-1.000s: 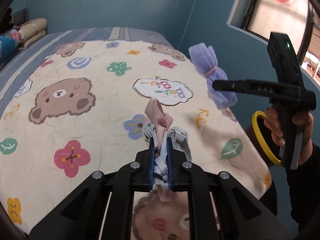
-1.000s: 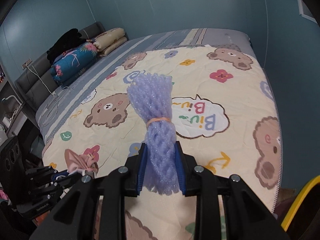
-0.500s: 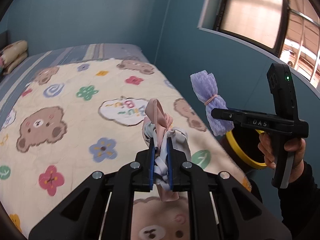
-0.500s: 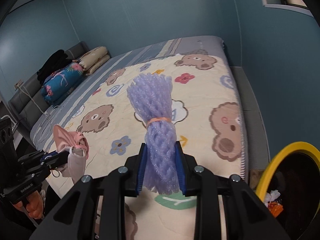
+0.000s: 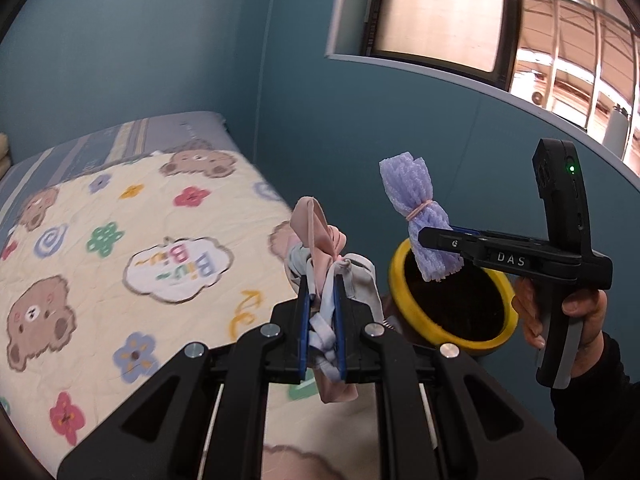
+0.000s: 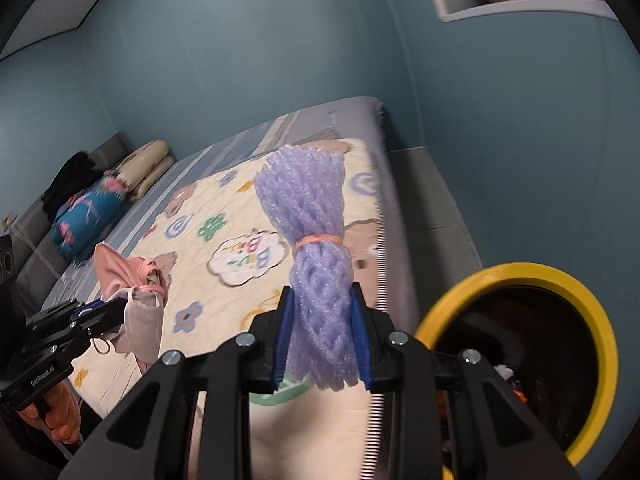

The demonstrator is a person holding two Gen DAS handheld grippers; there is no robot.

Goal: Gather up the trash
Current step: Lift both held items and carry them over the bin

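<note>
Clamping a crumpled wad of pink and pale blue-grey face masks, the left tongs press their blue pads tight on its middle, with pink loops sticking up above the fingers and a tail hanging below. This wad is held in the air over the near corner of a bed covered by a cream quilt printed with brown bears and flowers. The right tongs are clenched on a bundle of lilac foam netting tied at its waist with an orange rubber band. Seen from the left wrist, that bundle hangs above the near rim of a round yellow-rimmed trash bin with a dark inside, which stands on the floor beside the bed against a teal wall.
</note>
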